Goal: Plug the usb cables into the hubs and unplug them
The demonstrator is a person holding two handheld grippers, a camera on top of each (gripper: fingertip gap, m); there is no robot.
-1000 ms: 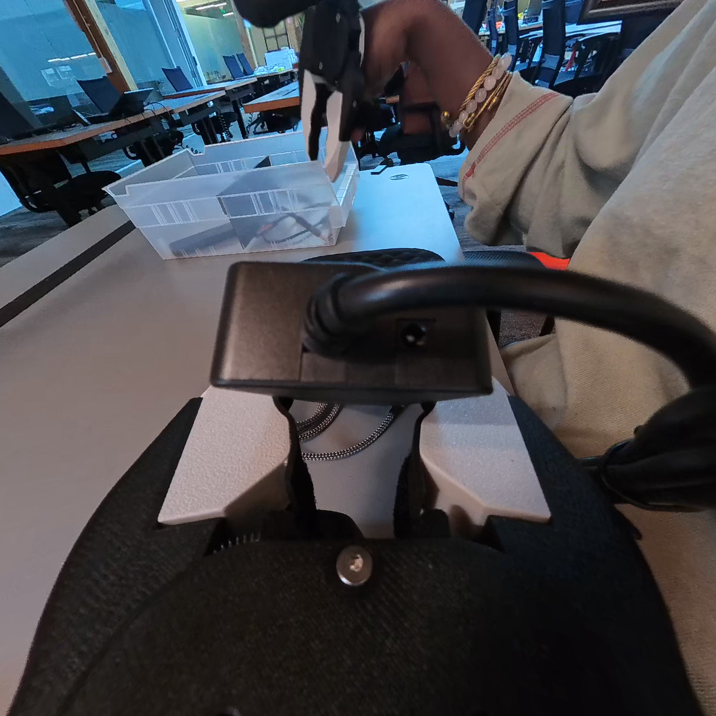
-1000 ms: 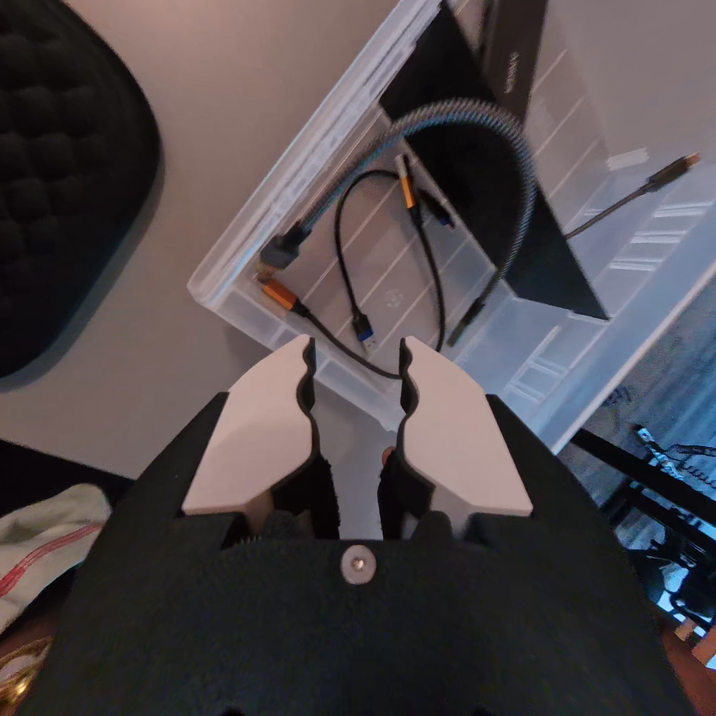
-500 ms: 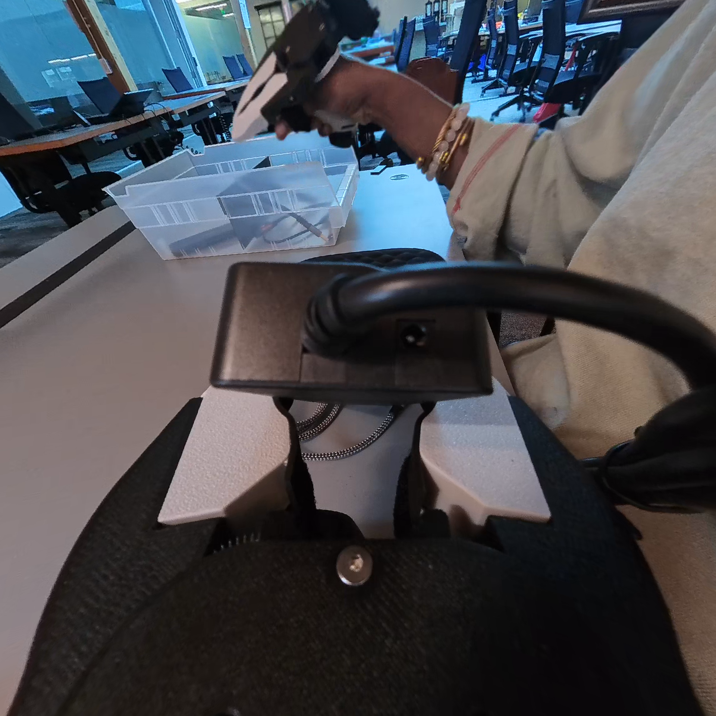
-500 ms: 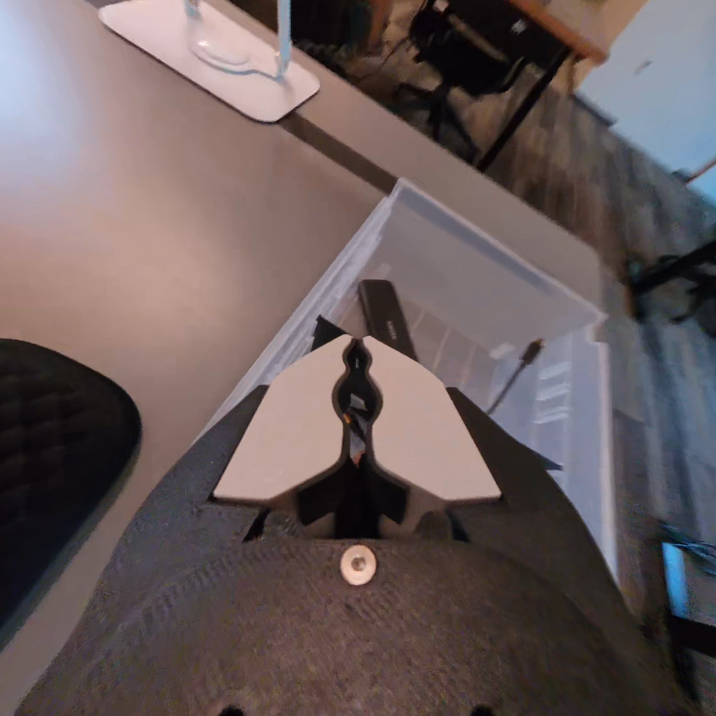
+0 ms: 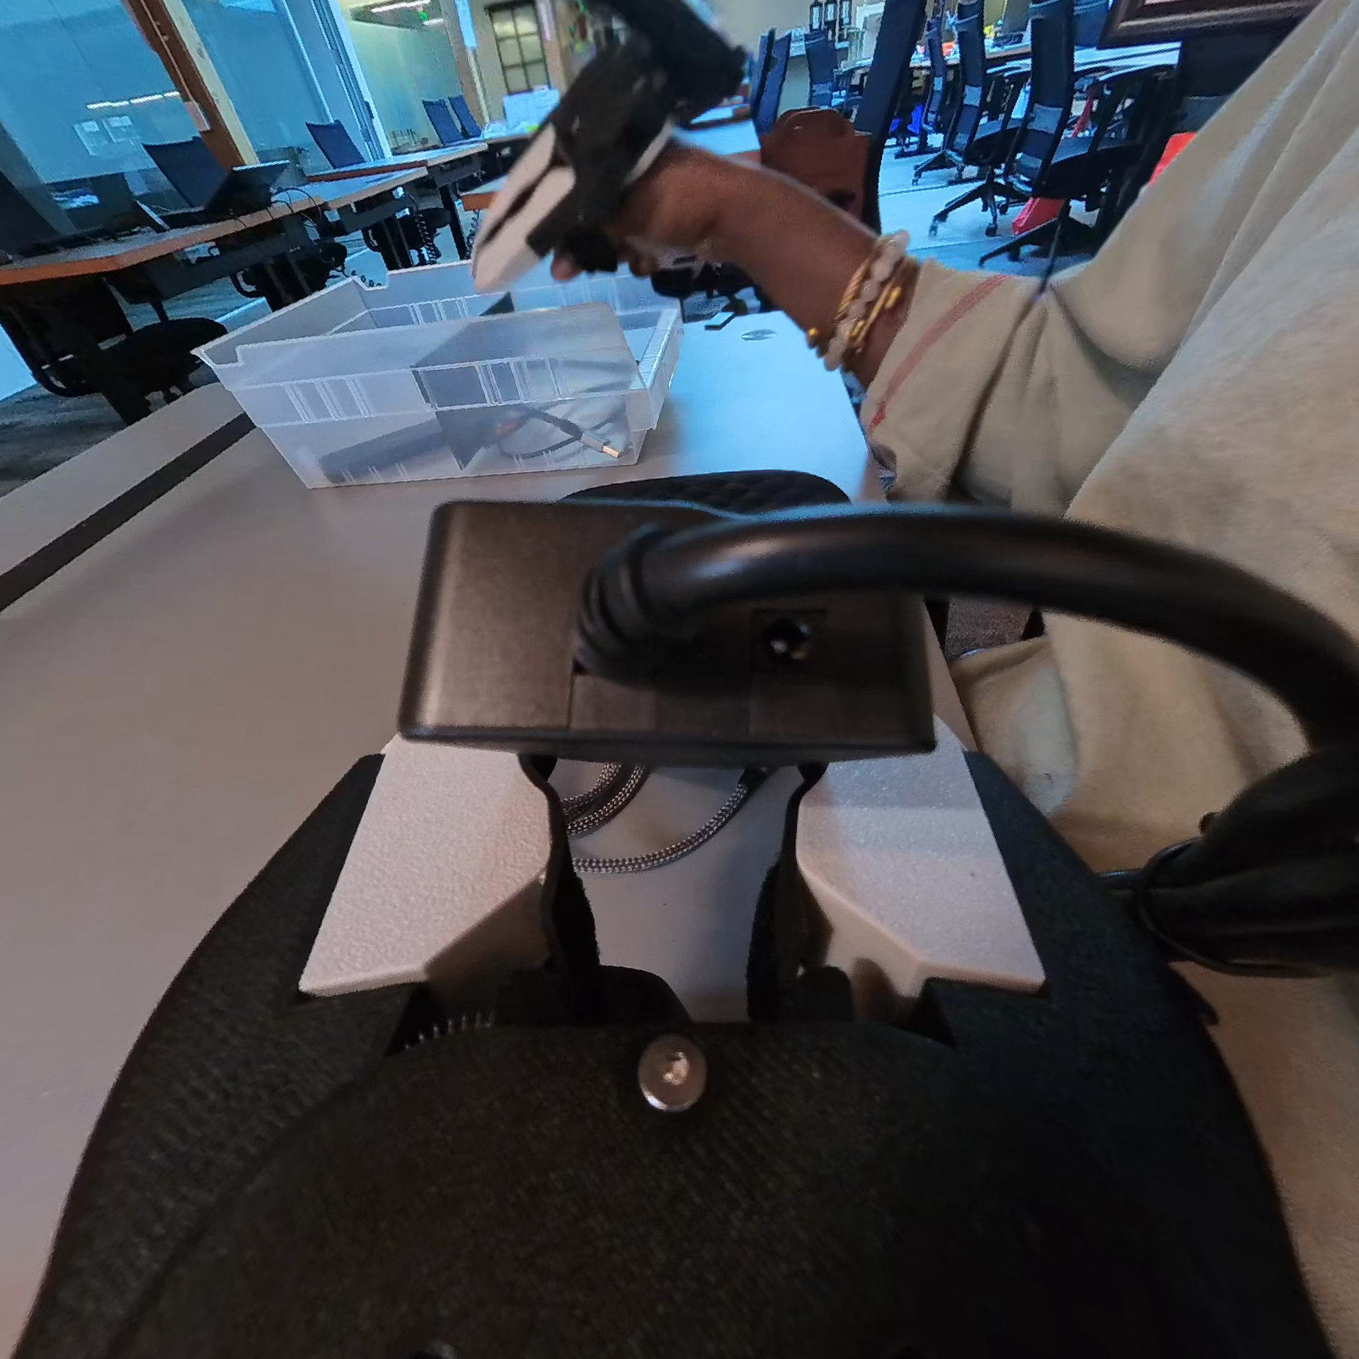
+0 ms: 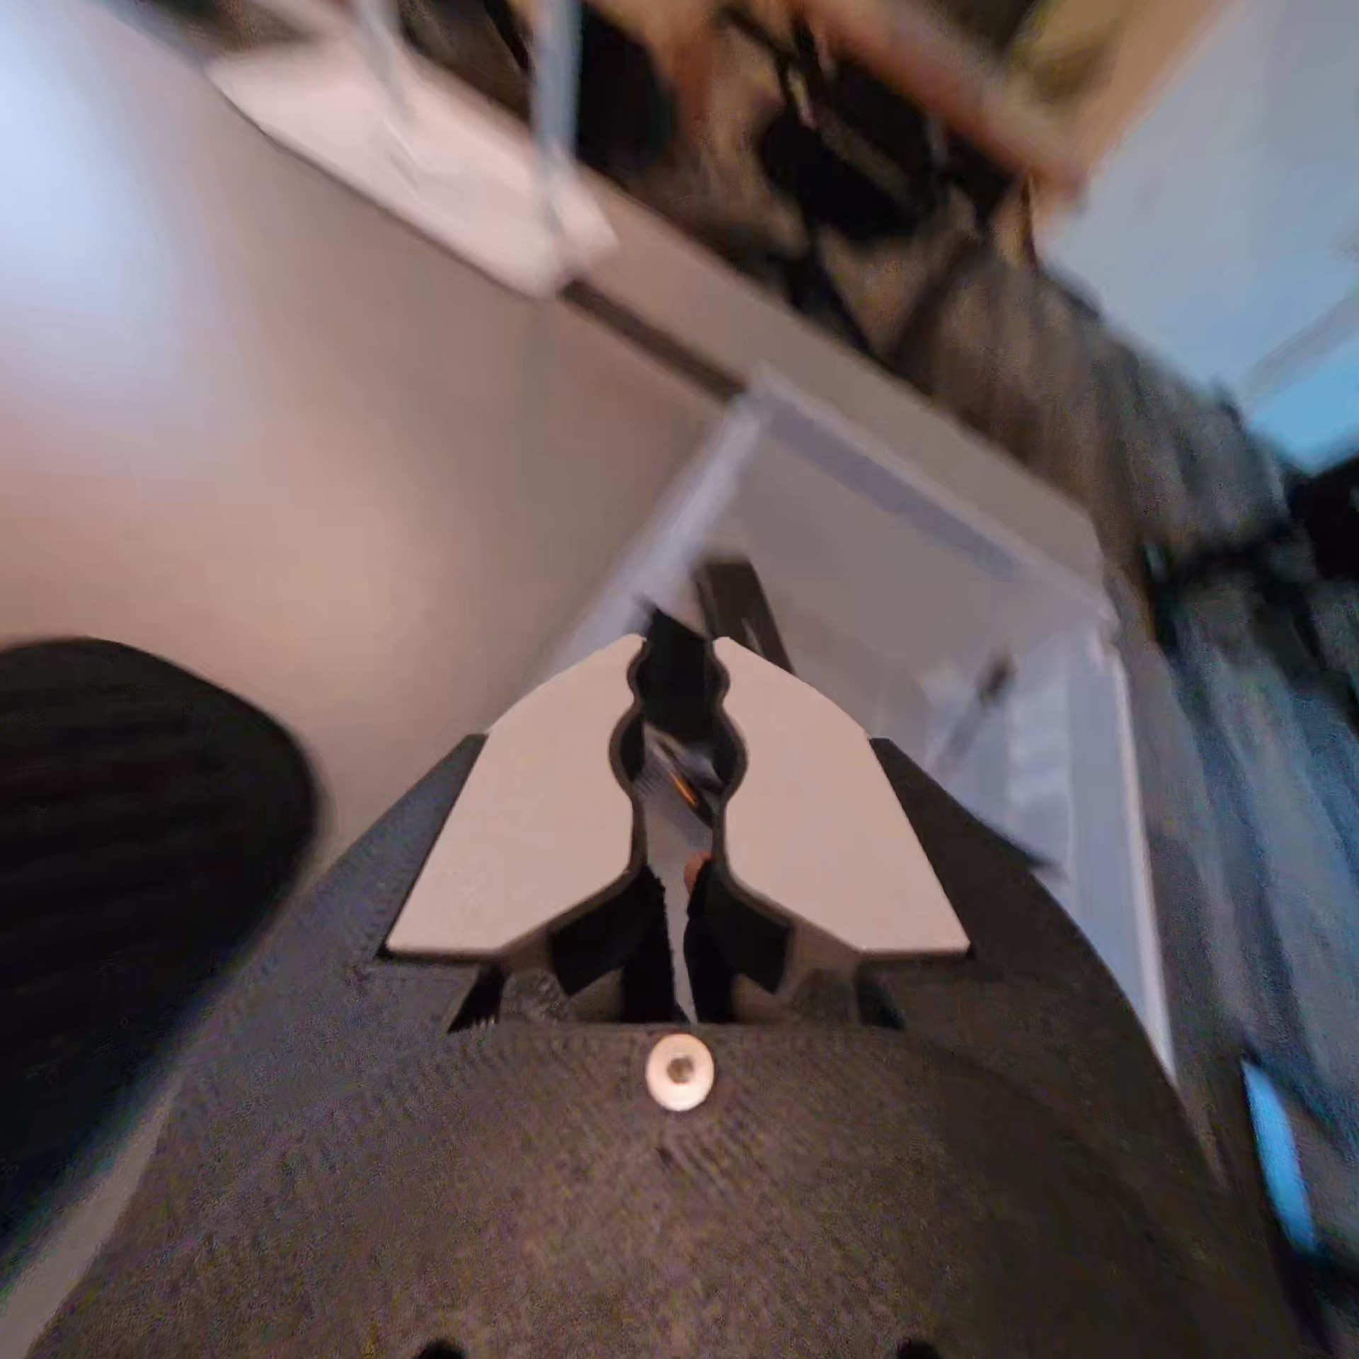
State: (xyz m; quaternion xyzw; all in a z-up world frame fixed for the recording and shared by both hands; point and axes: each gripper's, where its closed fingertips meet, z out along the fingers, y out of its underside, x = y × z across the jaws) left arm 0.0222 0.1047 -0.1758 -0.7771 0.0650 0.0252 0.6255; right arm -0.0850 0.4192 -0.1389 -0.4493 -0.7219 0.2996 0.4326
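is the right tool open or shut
Shut. In the right wrist view the right tool has its two pale fingers nearly meeting at the tips; whether anything is pinched between them is too blurred to tell.

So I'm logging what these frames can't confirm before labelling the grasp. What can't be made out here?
- Right wrist view: whether the right gripper holds a cable; its fingers are nearly closed, and motion blur smears the gap.
- Left wrist view: the hub's ports, which face away from the camera.
- Left wrist view: where the thick black cable ends; the right edge cuts it off.
- Both views: the clear bin's contents, which are small or blurred.
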